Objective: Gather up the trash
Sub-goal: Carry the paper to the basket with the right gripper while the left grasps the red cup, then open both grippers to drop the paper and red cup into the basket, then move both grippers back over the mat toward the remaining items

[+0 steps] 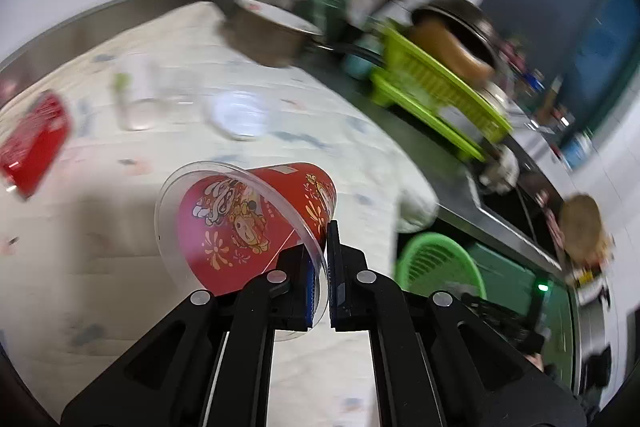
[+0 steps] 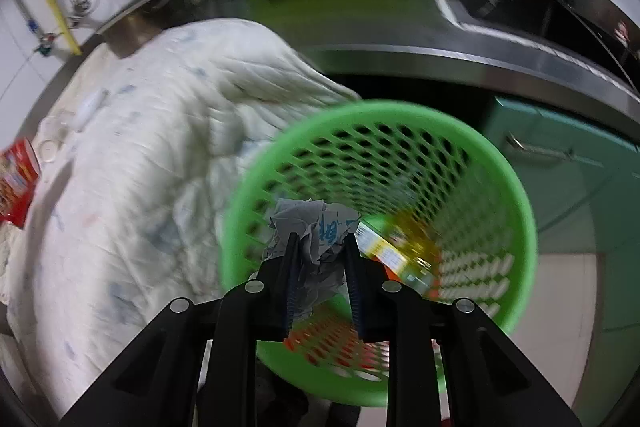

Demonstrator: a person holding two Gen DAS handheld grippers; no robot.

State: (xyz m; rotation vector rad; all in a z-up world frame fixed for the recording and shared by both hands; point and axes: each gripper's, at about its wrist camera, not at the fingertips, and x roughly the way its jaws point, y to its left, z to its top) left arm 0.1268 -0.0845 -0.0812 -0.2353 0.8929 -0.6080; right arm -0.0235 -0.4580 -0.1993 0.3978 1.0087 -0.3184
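Observation:
My left gripper [image 1: 323, 255] is shut on the clear lid rim of a red noodle cup [image 1: 256, 223], held tilted above the white quilted cloth [image 1: 120, 227]. My right gripper [image 2: 320, 247] is shut on a crumpled grey paper wad [image 2: 316, 227] with blue print, held over the mouth of the green mesh waste basket [image 2: 500, 155]. The basket holds a yellow package [image 2: 404, 247]. The basket also shows in the left wrist view [image 1: 436, 263], below the table edge on the right.
A red snack bag [image 1: 32, 139], a clear plastic cup [image 1: 136, 99] and a clear lid [image 1: 240, 115] lie on the cloth. A metal pot [image 1: 268, 31], a lime dish rack [image 1: 436, 87] and a steel sink [image 2: 520, 27] stand on the counter. Green cabinets [image 2: 580, 187] stand behind the basket.

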